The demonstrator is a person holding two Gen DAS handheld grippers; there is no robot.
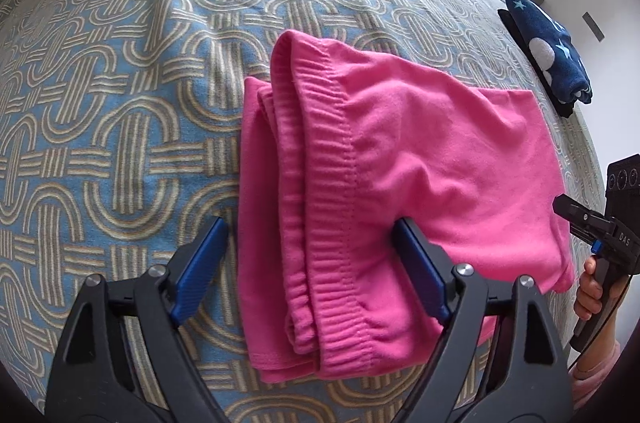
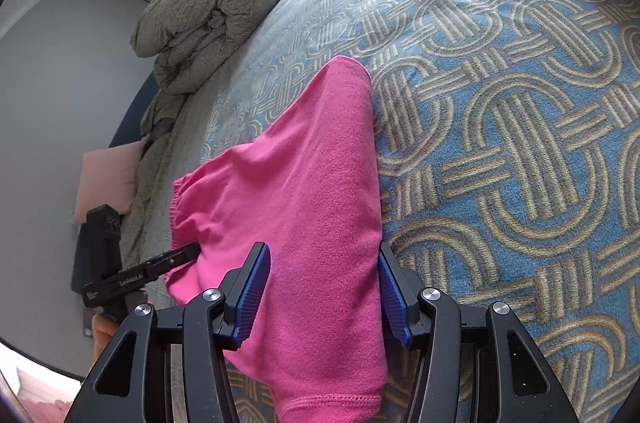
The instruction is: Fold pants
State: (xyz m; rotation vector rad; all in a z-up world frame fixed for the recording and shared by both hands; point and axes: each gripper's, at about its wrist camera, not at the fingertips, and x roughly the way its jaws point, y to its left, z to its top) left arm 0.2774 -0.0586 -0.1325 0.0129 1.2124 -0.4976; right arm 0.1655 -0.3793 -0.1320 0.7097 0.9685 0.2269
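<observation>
Bright pink pants [image 1: 420, 151] lie folded on a bed with a blue and tan patterned blanket [image 1: 120, 103]; the ribbed waistband runs down the fold's left side. My left gripper [image 1: 310, 263] stands open over the near end of the waistband, its left pad above bare blanket and its right pad above the cloth. In the right wrist view the pants [image 2: 312, 183] run away from my right gripper [image 2: 324, 295]. It is open and straddles their near end, with the right pad at the cloth's edge. The right gripper [image 1: 576, 219] also shows at the pants' right edge.
A folded navy cloth with stars and dots [image 1: 560, 51] lies at the bed's far right edge. A bundled grey-green duvet [image 2: 208, 19] sits at the head of the bed, with a pink pillow [image 2: 108, 179] below it. A hand [image 1: 590, 295] grips the right tool's handle.
</observation>
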